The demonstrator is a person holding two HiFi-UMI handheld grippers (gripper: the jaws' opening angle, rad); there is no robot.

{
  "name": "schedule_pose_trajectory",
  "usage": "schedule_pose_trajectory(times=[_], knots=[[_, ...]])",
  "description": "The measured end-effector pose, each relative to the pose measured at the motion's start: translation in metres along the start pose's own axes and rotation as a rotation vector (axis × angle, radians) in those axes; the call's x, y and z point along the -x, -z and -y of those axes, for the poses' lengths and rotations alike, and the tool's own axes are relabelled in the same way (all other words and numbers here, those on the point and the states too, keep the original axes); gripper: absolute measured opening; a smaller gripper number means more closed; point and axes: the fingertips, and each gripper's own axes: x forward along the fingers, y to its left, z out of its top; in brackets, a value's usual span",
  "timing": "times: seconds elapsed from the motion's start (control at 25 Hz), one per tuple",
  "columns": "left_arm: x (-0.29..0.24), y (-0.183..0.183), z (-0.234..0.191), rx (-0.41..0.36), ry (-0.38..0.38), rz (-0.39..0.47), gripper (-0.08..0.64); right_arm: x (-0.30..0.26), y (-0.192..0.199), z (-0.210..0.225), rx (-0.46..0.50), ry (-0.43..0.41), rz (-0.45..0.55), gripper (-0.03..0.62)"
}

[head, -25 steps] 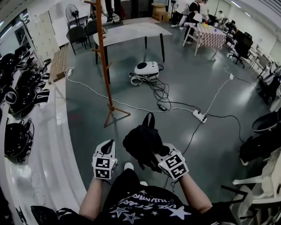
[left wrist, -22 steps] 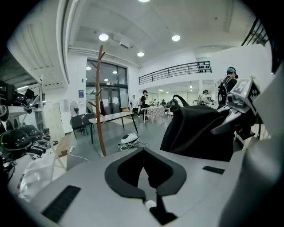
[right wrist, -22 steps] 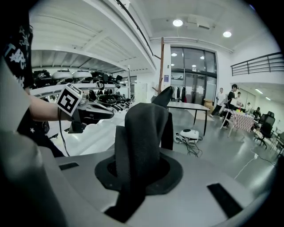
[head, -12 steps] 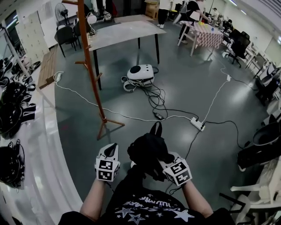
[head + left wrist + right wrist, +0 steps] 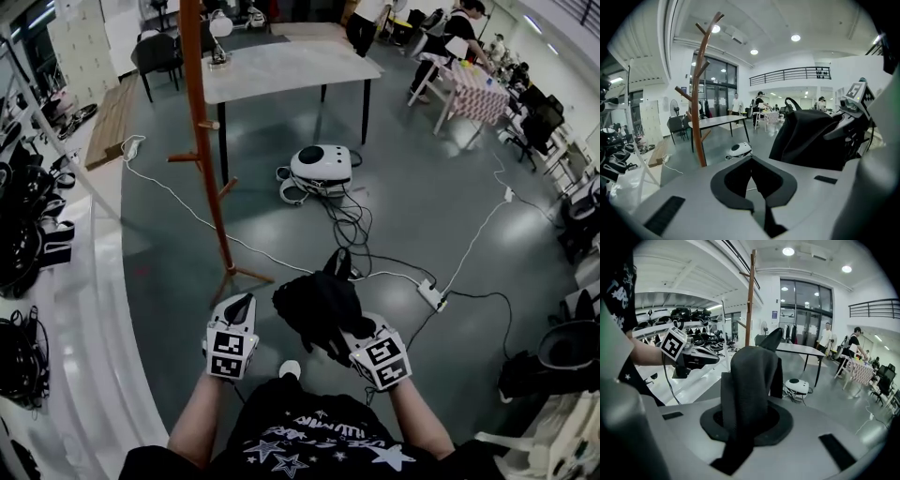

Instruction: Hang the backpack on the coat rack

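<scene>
Grey polished floor fills the room, edged on the left by a white ledge (image 5: 94, 356) that carries black headgear too dark to count. One brown wooden coat rack (image 5: 202, 141) stands upright just right of it, short pegs branching off its pole and its spread feet on the floor. Below its base the left gripper (image 5: 241, 304) is held out from the person's bare forearm, its jaws drawn together with nothing between them; its marker cube bears black-and-white squares and no readable words. One grey desk (image 5: 281, 66) stands behind the rack, and one white rounded device (image 5: 321, 167) lies on the floor in front of it among black cables. The single black backpack (image 5: 317, 305) hangs in the air between the two grippers and near the person's chest, well apart from the rack. In the head view its long axis runs away from the person, with its top loop pointing toward the white device, and in the right gripper view it rises upright. The right gripper (image 5: 745, 420) has its jaws narrowed onto a fold of the backpack's fabric. One white power strip (image 5: 431, 296) lies further right. White stars and lettering on the black shirt (image 5: 309, 441) are too small to read.
</scene>
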Motion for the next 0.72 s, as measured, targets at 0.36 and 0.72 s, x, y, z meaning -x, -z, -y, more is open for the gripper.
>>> schedule_pose_trajectory(times=[0.36,0.72], knots=[[-0.020,-0.019,-0.059,0.065,-0.136,0.006,0.017,-0.069,-0.077,0.055,0.123,-0.097,0.055,0.064],[-0.050,-0.032,-0.120,0.113,-0.351,0.009,0.017,-0.167,-0.133,0.083,0.278,-0.350,0.054,0.064]])
